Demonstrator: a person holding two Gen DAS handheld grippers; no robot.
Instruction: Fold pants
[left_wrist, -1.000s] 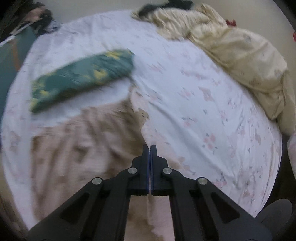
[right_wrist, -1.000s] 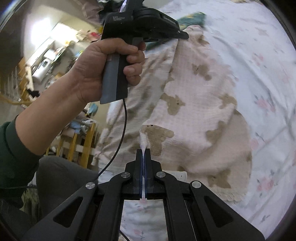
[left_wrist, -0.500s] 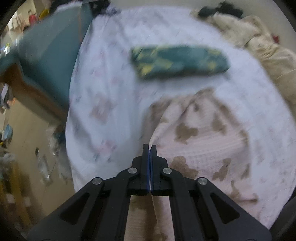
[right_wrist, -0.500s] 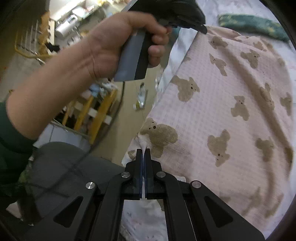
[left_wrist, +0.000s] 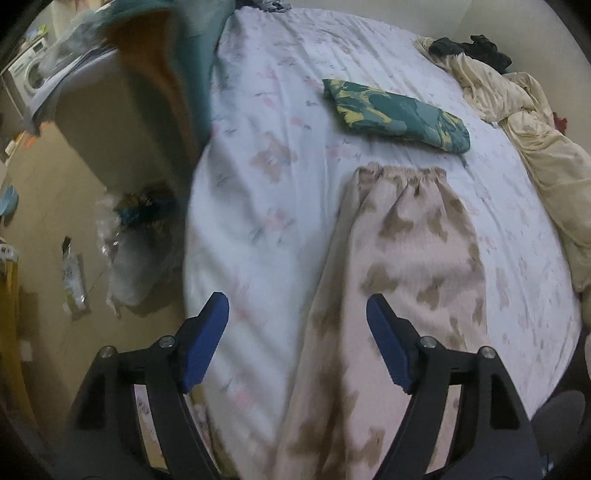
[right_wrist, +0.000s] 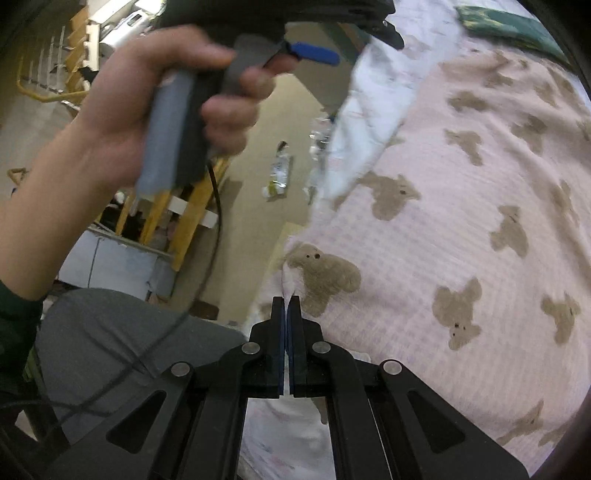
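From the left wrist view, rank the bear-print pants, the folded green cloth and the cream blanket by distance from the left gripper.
1. Bear-print pants: just ahead of the left gripper, under its right finger.
2. Folded green cloth: beyond the waistband.
3. Cream blanket: along the bed's far right edge.

The pants (left_wrist: 410, 266) lie lengthwise on the bed (left_wrist: 280, 206), waistband at the far end, legs running back toward the near edge. Just beyond the waistband lies a folded cloth (left_wrist: 395, 114), and along the bed's right side sits a rumpled blanket (left_wrist: 532, 140). Left of the bed, down on the floor (left_wrist: 48, 206), lie a crumpled bag (left_wrist: 125, 236) and a wrapper (left_wrist: 74, 277).
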